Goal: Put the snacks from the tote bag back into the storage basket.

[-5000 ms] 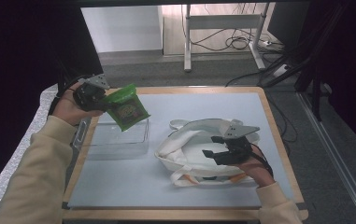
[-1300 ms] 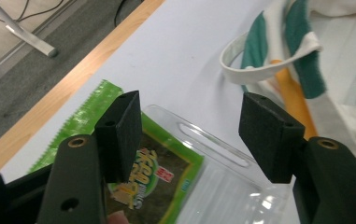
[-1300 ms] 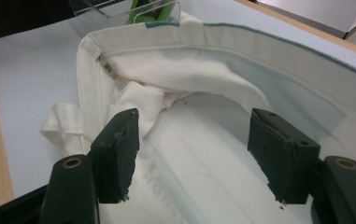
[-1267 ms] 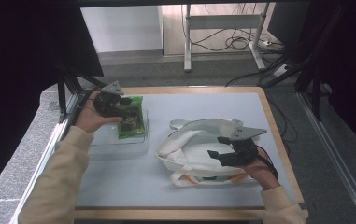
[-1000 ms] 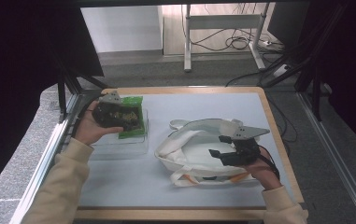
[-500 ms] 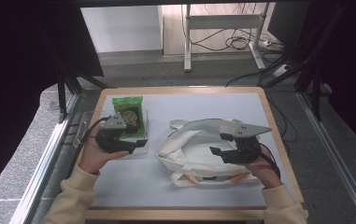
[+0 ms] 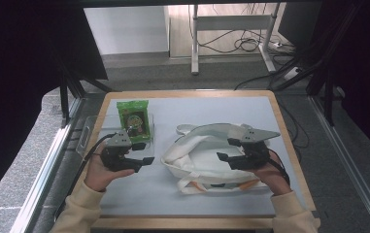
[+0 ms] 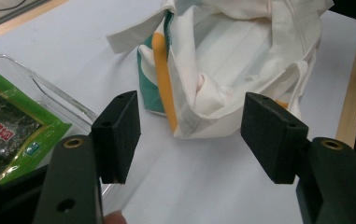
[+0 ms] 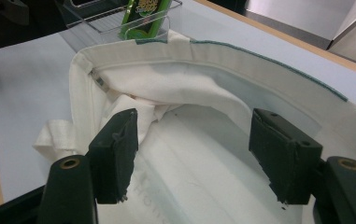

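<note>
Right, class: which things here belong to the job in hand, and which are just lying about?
Likely in the job:
- green snack packet
- clear tray
- white cloth bag
- left gripper, open
- right gripper, open

Lying about:
- floor cables
- desk frame

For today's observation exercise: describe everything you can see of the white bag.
The bag is white cloth, soft and slumped, lying on the grey table with its mouth gaping. It has loop handles, a teal edge on the rim, and orange and teal stripes on one side. The right gripper hovers over it, jaws open. It looks empty.
</note>
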{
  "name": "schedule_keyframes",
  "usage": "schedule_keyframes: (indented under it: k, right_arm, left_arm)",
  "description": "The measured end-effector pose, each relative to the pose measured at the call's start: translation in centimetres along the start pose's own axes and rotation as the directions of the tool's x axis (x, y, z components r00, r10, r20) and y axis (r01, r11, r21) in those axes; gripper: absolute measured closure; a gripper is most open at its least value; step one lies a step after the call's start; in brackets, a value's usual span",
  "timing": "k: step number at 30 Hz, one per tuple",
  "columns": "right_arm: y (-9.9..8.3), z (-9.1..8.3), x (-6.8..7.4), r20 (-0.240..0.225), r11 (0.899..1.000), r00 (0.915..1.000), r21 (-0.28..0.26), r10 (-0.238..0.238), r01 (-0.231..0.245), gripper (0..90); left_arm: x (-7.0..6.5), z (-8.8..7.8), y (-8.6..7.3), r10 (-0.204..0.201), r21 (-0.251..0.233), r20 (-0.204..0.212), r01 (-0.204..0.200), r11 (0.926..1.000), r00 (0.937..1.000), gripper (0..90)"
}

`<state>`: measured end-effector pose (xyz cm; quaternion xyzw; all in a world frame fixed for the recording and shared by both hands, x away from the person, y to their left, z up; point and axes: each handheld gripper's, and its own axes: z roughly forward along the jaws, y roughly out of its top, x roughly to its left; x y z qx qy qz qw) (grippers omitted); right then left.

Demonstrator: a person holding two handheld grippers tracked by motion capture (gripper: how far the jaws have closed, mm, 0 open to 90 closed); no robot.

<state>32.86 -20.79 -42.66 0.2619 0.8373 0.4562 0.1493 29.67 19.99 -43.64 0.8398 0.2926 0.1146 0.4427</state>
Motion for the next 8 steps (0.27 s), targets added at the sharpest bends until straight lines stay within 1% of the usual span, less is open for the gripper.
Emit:
schedule_keyframes:
  k: [6, 8]
  right_arm:
    - [-0.15, -0.16, 0.00, -0.001, 1.000, 1.0000, -0.010, 0.005, -0.005, 33.0]
    - [-0.38, -0.31, -0.02, -0.003, 1.000, 0.9999, -0.012, 0.010, -0.010, 32.8]
  left_arm:
    - [0.34, -0.08, 0.19, -0.019, -0.020, 0.009, 0.020, 0.9996, 0.9998, 37.5]
    - [0.46, 0.06, 0.30, -0.023, -0.021, 0.004, 0.023, 0.9995, 0.9997, 37.3]
